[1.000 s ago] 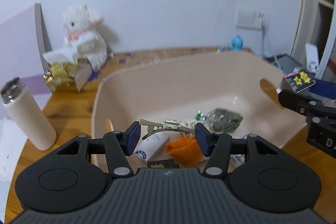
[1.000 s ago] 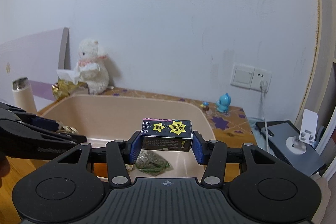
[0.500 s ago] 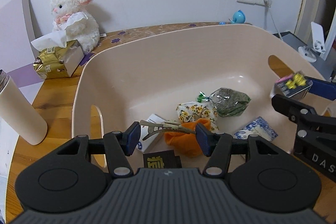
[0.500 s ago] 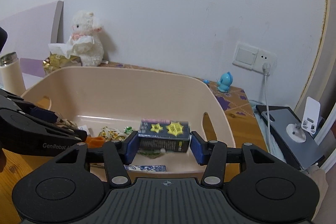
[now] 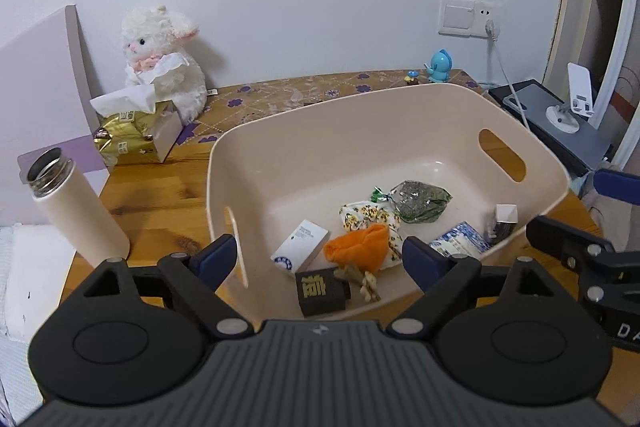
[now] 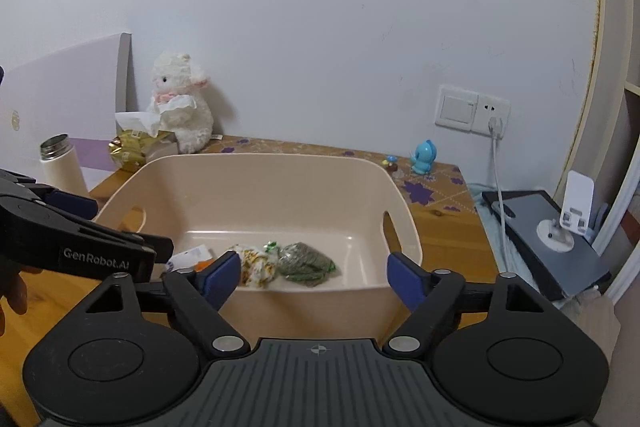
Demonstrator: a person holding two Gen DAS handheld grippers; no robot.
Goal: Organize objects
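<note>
Hair clip (image 5: 362,281) lies in the beige bin (image 5: 304,147), between and beyond the left gripper (image 5: 320,259)'s wide, empty jaws; right gripper (image 6: 314,281) likewise gapes empty.

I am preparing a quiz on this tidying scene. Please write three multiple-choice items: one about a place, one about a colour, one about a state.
1. Where does the orange cloth lie?
A. inside the beige basket
B. on the tissue box
C. beside the bottle

2. What colour is the small figurine under the wall socket?
A. red
B. blue
C. black

3. How is the left hand-held gripper?
A. shut on a clip
B. shut on a box
C. open and holding nothing

Answers: 1 A, the cloth rests on the basket floor among the packets. 2 B, it is plainly light blue. 3 C, its blue pads stand wide apart with nothing between them.
</note>
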